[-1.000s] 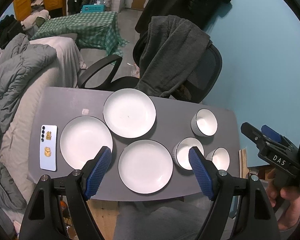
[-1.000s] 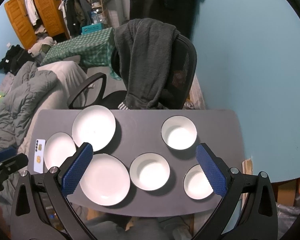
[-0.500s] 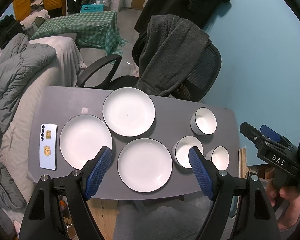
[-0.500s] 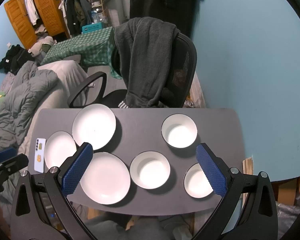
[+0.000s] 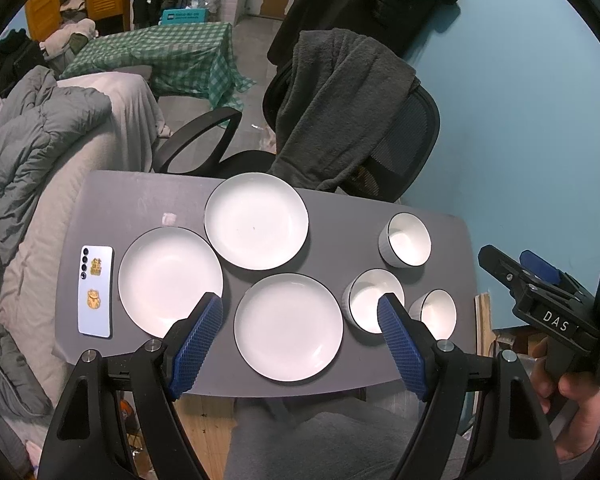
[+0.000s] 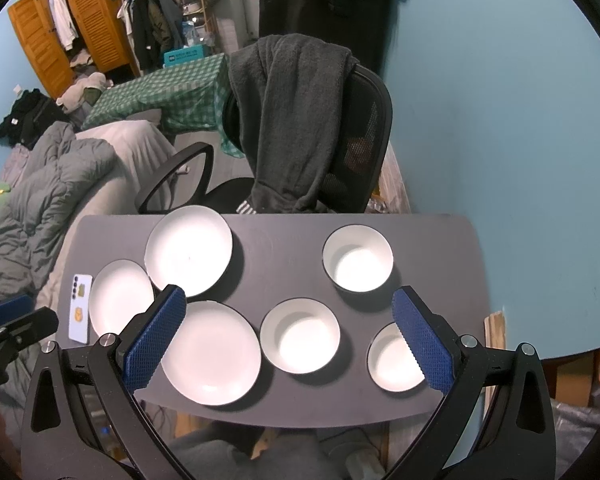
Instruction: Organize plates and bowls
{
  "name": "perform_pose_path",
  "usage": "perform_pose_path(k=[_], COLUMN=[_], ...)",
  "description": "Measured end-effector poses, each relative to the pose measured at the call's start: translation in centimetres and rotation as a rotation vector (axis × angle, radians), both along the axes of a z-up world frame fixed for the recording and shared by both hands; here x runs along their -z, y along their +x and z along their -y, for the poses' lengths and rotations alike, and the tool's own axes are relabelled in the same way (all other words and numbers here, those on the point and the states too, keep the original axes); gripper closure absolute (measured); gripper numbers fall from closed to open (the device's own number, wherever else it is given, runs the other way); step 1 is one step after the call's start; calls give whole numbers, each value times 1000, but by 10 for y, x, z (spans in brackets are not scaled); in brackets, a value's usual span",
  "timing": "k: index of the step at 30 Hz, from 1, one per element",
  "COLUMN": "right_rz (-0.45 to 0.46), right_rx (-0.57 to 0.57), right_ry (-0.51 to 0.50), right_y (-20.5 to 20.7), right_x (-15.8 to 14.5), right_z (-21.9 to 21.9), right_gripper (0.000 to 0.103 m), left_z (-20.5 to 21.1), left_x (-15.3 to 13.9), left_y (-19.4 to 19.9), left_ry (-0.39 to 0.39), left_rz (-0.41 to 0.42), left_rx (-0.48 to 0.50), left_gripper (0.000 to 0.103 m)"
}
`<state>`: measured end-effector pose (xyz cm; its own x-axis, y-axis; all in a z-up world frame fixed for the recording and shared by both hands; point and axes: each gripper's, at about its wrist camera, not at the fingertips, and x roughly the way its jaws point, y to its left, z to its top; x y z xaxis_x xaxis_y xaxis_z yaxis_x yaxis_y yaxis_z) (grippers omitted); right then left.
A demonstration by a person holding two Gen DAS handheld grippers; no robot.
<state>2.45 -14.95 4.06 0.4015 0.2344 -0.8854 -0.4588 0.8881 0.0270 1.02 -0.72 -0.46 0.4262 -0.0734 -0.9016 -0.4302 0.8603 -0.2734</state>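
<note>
**Both grippers spread above the table, nothing held**

While you hold both tools high over the grey table (image 5: 148,196), your left gripper (image 5: 300,342) has its blue pads (image 5: 196,340) spread wide with nothing between them. Your right gripper (image 6: 288,336) is spread just as wide and also carries nothing; from the left wrist camera its black body shows at the far right, gripped in your right hand (image 5: 572,396).

Three white plates sit on the left half of the table. The far plate (image 5: 256,220) lies closest to the chair, the left plate (image 5: 168,280) sits just beside it on the near-left, and the near plate (image 5: 288,328) lies towards the table's near edge. Whether their rims touch is hard to tell; they are very close together.

Three white bowls stand upright on the right half. The far bowl (image 6: 358,258) stands apart from the others, the middle bowl (image 6: 300,334) sits just to the right of the near plate, and the small bowl (image 6: 394,358) is by the near-right corner.

At the table's left edge a pale phone (image 5: 95,290) lies flat, stickers on its back. Beyond the table stands an office chair (image 6: 364,140) draped with a dark grey garment (image 6: 292,120)
</note>
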Motion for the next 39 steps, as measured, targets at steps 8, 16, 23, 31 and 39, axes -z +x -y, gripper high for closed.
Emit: perform_pose_path(k=[8, 16, 23, 31, 39], right_rz=[0, 0, -6, -36, -124], right_rx=[-1, -2, 3, 4, 6], right_ry=[0, -3, -3, -16, 8], right_y=[-4, -12, -15, -23, -21], right_x=[-1, -1, 0, 11, 35], right_z=[2, 3, 3, 0, 2], right_gripper=[2, 2, 2, 2, 2], left_z=[4, 4, 6, -15, -40], left_x=[-3, -2, -3, 14, 44], left_y=[-2, -1, -10, -17, -26], left_ry=[-4, -3, -11, 6, 46], left_rz=[-1, -2, -3, -31, -76], left_rx=[2, 0, 6, 22, 56], left_gripper=[22, 22, 22, 22, 22])
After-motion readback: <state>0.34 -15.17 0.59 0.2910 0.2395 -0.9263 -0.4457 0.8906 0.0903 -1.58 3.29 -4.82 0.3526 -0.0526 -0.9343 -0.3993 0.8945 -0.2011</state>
